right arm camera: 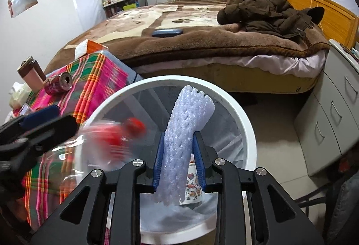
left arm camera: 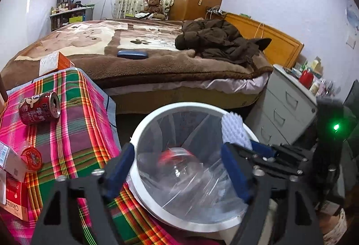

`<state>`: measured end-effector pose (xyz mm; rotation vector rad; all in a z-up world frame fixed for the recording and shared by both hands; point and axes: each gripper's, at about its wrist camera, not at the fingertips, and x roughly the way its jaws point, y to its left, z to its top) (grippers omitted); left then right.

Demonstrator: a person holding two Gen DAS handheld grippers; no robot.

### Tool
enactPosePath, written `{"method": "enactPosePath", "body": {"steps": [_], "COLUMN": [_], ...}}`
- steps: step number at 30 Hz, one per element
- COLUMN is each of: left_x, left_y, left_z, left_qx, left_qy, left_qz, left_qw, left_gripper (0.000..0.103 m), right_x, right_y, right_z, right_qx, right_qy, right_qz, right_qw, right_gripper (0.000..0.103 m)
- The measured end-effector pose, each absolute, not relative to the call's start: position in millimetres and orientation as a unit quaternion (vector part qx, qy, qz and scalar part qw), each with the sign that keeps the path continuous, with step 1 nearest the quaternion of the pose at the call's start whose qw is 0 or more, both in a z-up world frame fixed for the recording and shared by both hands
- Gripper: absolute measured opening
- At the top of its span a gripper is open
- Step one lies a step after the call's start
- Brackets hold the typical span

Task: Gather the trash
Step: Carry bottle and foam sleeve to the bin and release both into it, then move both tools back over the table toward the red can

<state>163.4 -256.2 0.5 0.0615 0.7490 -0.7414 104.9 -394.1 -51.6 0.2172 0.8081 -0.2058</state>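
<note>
clear plastic bottle [left arm camera: 179, 168] blurred, red-capped, loose between spread left gripper [left arm camera: 179, 173] jaws over white bin [left arm camera: 157, 114]. foam sleeve [right arm camera: 184, 139] pinched in right gripper [right arm camera: 179, 166], lower end hidden; printed cup [right arm camera: 193, 186] half-covered.

Only one partly readable text: "Cilosta…" in sideways print on a red-and-white box [left arm camera: 14, 202] at the near edge of the plaid cloth [left arm camera: 74, 132]. Red can [left arm camera: 39, 108] lying on the same cloth, farther back, carries white characters, too small to read. Barcode box [left arm camera: 6, 155] just behind the red-and-white box: digits unreadable.
</note>
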Motion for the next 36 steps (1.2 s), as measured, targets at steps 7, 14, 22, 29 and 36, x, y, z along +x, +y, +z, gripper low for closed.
{"method": "enactPosePath", "body": {"steps": [7,14,22,29,36], "left_x": [164,159,155,145,142], "left_y": [-242,-218,-188,-154,-115], "left_z": [2,10,19,24,28], "left_qx": [0.026,0.019,0.002,-0.011,-0.020], "left_qy": [0.356,0.348,0.343,0.325,0.313], "left_qz": [-0.343,-0.328,-0.307,-0.286,-0.248], "left_qw": [0.869,0.878,0.888,0.901,0.916], "left_gripper": [0.083,0.083,0.083,0.083,0.083], "right_x": [103,100,98,97,103], "right_y": [-387,-377,-358,-337,-312], "right_z": [-47,-37,-25,-15,-12], "right_qx": [0.109,0.113,0.112,0.107,0.105], "right_qy": [0.382,0.365,0.345,0.325,0.314], "right_qz": [-0.100,-0.098,-0.082,-0.055,-0.023], "right_qw": [0.912,0.919,0.928,0.938,0.943], "right_gripper": [0.060,0.060,0.060,0.060,0.060]}}
